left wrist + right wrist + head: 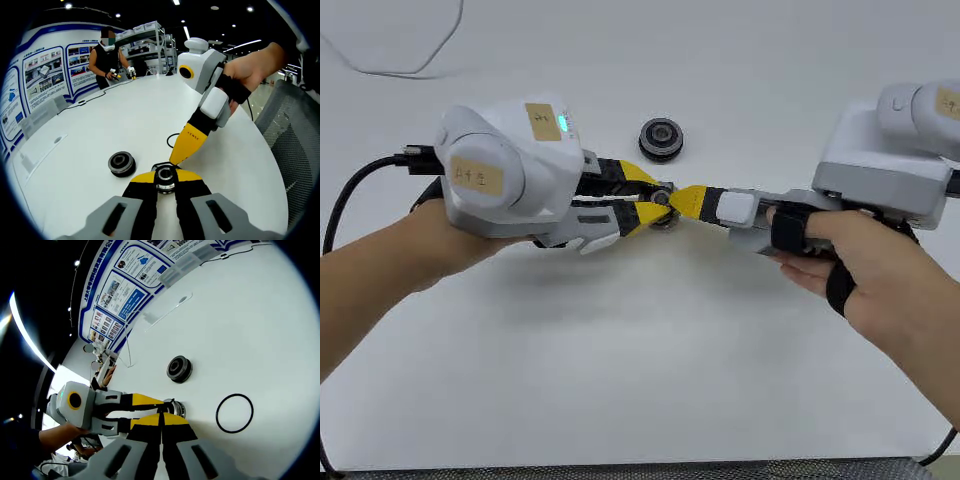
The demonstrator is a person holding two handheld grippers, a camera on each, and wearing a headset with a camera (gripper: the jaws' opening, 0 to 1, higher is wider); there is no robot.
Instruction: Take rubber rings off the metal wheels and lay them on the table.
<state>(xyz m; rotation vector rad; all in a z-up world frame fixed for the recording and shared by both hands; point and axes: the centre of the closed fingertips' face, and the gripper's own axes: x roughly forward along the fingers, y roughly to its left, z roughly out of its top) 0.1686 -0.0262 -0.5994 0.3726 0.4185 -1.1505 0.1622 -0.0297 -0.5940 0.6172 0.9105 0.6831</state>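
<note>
Left gripper view, bottom centre: clenched on a metal wheel (164, 179) with the left gripper (165, 175), and met just above by the right gripper (178, 155), jaws pressed together at the wheel's rim, apparently pinching its rubber ring (156, 165), part lifted as a thin black loop. Beyond, at centre left on the white table (150, 115), a second wheel (122, 163), ring seemingly on it. Right gripper view, right of centre: one loose ring (234, 413) already flat on the table, so by judgement one done, one in hand, one left.
</note>
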